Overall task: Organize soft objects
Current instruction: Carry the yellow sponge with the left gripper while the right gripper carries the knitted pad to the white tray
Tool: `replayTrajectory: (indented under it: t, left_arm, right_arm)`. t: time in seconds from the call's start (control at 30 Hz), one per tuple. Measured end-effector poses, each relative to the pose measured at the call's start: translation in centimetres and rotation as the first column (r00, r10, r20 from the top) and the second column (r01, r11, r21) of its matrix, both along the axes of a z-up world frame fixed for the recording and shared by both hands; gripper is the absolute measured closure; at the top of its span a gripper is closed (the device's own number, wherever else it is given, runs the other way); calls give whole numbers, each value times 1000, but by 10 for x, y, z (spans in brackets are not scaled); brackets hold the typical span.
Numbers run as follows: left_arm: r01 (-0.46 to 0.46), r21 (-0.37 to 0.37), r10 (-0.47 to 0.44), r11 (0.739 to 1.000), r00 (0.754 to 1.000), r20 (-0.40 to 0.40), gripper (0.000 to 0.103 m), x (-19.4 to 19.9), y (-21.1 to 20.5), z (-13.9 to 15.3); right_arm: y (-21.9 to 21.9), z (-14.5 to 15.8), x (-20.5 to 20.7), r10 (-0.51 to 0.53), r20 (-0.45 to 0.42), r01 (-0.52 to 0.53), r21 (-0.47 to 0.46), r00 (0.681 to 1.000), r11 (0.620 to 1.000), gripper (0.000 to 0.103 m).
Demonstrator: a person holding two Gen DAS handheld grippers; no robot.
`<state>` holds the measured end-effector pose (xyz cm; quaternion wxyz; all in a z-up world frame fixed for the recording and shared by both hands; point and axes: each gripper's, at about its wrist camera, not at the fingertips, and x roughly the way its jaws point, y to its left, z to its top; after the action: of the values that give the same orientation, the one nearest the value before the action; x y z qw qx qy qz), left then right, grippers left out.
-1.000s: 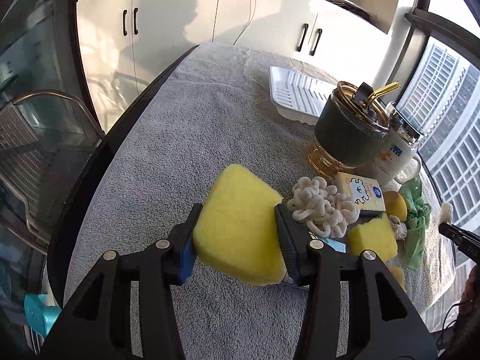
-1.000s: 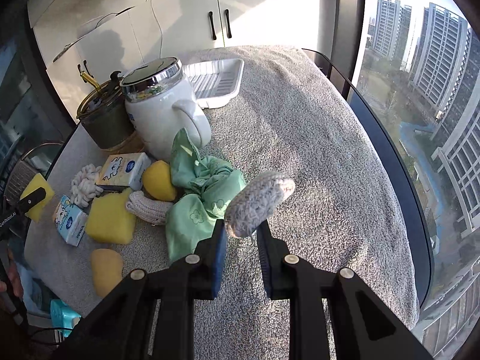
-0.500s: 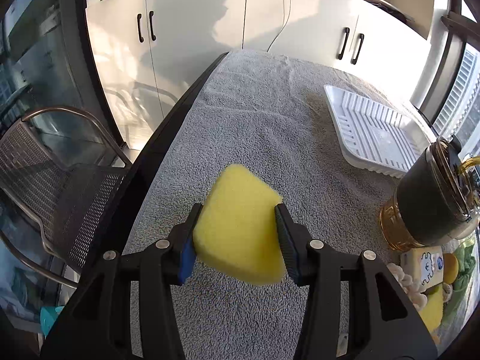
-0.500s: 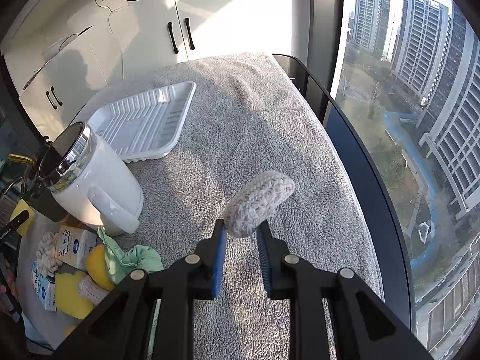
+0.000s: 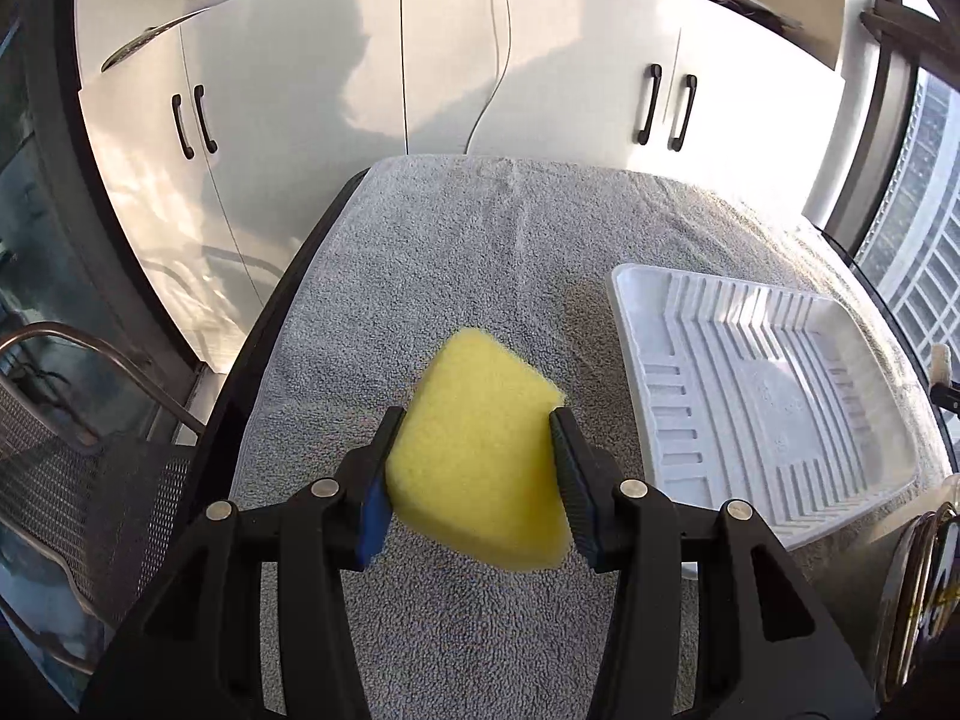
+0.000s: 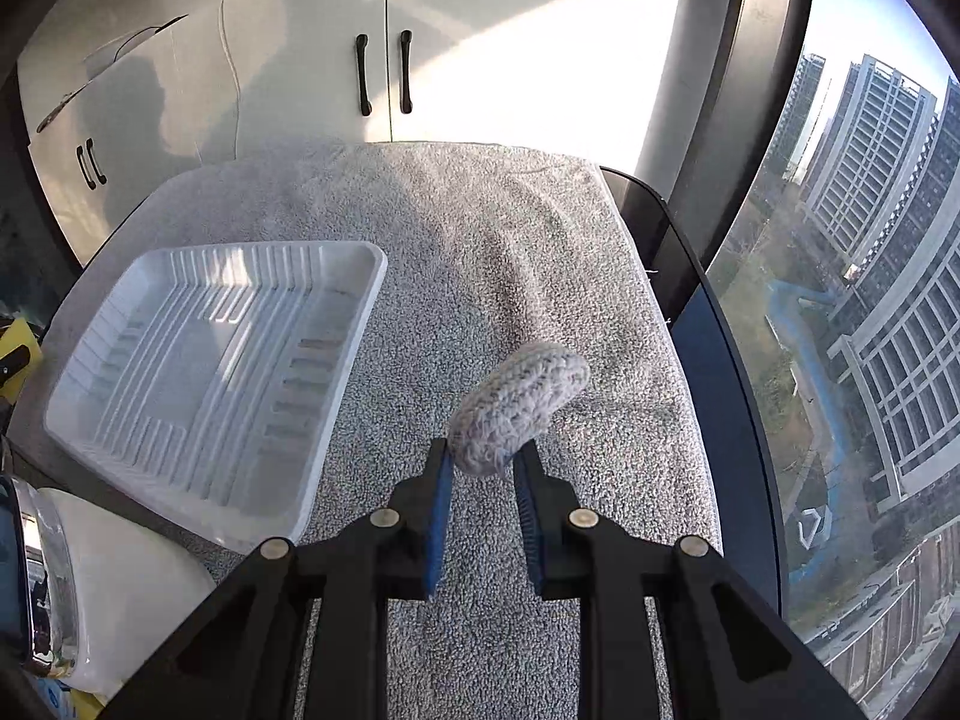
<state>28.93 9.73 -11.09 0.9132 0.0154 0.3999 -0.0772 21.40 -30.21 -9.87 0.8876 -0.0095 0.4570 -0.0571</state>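
A yellow sponge (image 5: 480,450) is squeezed between the pads of my left gripper (image 5: 477,429), held above the grey towel (image 5: 468,252). A white ribbed tray (image 5: 762,384) lies empty just right of the sponge. In the right wrist view my right gripper (image 6: 483,456) is shut on a grey knitted pad (image 6: 519,405), which sticks up and to the right from the jaws. There the same tray (image 6: 204,372) lies to the left of the pad. The yellow sponge (image 6: 15,354) peeks in at that view's left edge.
A white jug (image 6: 108,594) with a chrome lid sits at the lower left of the right wrist view. A dark pot with a gold rim (image 5: 918,594) shows at the lower right of the left view. White cabinets (image 5: 420,72) stand behind the table; a metal chair (image 5: 72,468) is left.
Both grippers have travelled away from the pile of soft things toward the far end of the table. The tray now lies close beside each, and the pile has dropped out of view.
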Motion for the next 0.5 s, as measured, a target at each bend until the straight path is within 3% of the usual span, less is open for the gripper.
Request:
replayTrajectory:
  t: [0.27,0.5]
  left_arm:
    - [106,-10,-106,994,994,-6,58,39,-48,7]
    - [205,-52,-207,977,977,-49,57,55,-89,-2]
  right_arm:
    - [45,18,48,136,45,-136,11,990,991,80]
    - [80,5,82,253,7,-253,37,967,967,80]
